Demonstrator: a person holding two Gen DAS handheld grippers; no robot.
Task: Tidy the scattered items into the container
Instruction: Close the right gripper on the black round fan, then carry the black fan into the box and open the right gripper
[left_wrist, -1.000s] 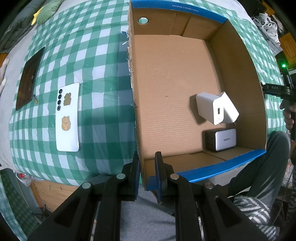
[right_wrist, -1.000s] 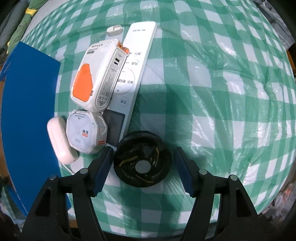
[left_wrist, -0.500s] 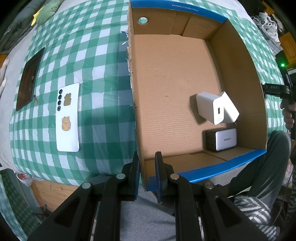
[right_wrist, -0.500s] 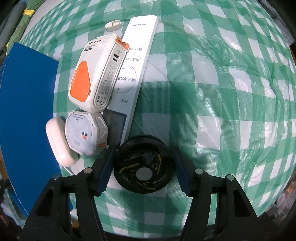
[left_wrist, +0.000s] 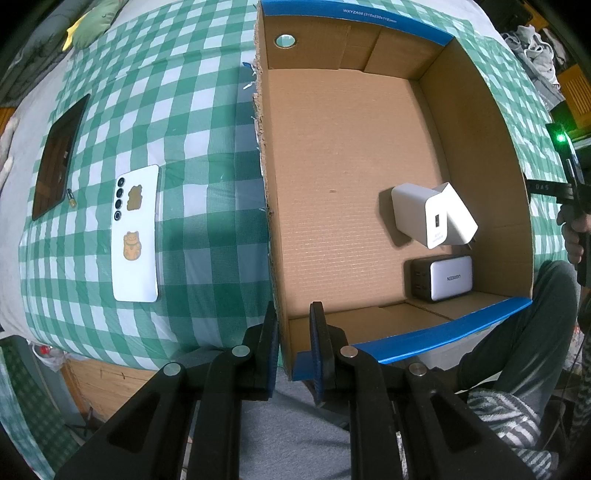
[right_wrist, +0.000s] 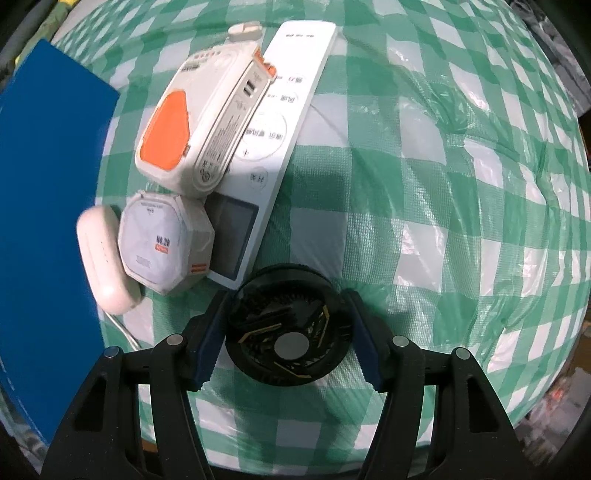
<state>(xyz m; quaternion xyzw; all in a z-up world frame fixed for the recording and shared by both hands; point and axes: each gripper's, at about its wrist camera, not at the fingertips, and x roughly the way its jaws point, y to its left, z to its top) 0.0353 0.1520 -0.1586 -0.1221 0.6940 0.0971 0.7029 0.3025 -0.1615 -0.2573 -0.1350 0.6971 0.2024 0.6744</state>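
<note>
The near corner of the cardboard box (left_wrist: 347, 206) is pinched between the fingers of the left gripper (left_wrist: 293, 332), one finger outside the wall and one inside. Ahead and to the right of it, inside the box, a white charger (left_wrist: 430, 216) and a grey charger (left_wrist: 441, 277) are seen. The black round fan (right_wrist: 287, 332) is bracketed by the right gripper (right_wrist: 288, 334), both pads touching its rim, on the checked cloth (right_wrist: 424, 184). Just ahead-left, a white remote (right_wrist: 275, 144) and an orange-and-white power bank (right_wrist: 201, 127) are stacked

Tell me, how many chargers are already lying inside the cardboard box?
2. A white charger lies near the right wall of the cardboard box, and a grey charger sits just below it by the near corner. Nothing else shows inside.
</note>
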